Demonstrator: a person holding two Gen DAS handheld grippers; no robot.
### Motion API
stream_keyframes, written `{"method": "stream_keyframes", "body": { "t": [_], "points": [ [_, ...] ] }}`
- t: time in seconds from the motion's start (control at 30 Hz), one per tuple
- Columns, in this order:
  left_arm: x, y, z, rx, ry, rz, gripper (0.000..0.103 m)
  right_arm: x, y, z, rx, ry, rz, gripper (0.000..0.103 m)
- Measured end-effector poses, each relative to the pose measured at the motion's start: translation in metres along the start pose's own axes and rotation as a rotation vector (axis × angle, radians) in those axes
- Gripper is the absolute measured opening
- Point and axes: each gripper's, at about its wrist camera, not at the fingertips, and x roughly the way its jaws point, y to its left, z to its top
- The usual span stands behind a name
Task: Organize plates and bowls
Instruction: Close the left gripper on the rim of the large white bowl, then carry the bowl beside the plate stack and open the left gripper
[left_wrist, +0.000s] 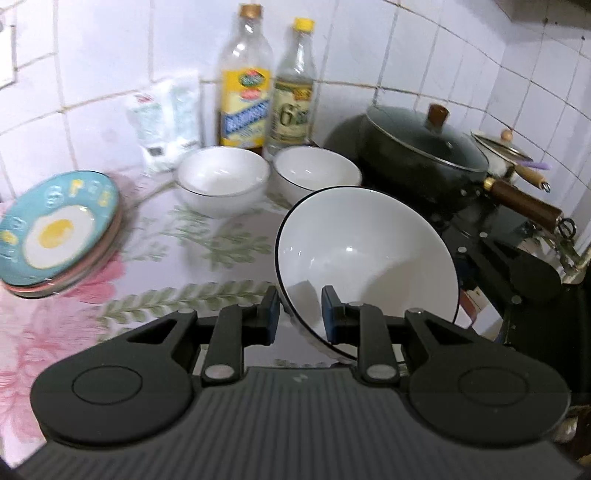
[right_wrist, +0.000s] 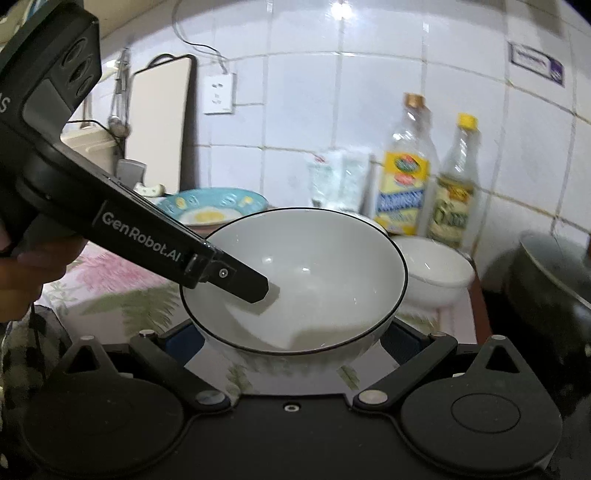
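My left tool is clamped on the near rim of a white bowl with a black edge — one finger inside the bowl, the other outside against its wall. The bowl tilts, its mouth turned toward me, held above the flowered tabletop.

My right tool sits with its fingers spread wide on either side of the same bowl, low at its base; I cannot tell whether they touch it.

Straight ahead of the left tool, two more white bowls stand side by side, close together, near the wall. Behind them stand two bottles and a white bag. Off to the left lies a stack of plates, the top one blue with a fried-egg picture. To the right — a dark lidded pan with a wooden handle.
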Motion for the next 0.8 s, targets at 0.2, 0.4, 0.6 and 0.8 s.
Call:
{"method": "stream_keyframes", "body": {
  "t": [0.2, 0.4, 0.6, 0.8],
  "points": [
    [-0.015, 0.029, -0.001, -0.038, -0.024, 0.044, 0.023, 0.018, 0.016, 0.017, -0.024, -0.008, 0.042, 0.102],
    [-0.012, 0.06, -0.005, -0.079, -0.034, 0.084, 0.023, 0.047, 0.022, 0.027, -0.021, 0.004, 0.085, 0.102],
    [-0.002, 0.094, -0.001, -0.138, -0.037, 0.107, 0.023, 0.08, 0.028, 0.038, -0.024, 0.027, 0.122, 0.102],
    [0.012, 0.116, -0.003, -0.177, -0.018, 0.132, 0.023, 0.109, 0.033, 0.037, -0.018, 0.06, 0.146, 0.102]
  ]
}}
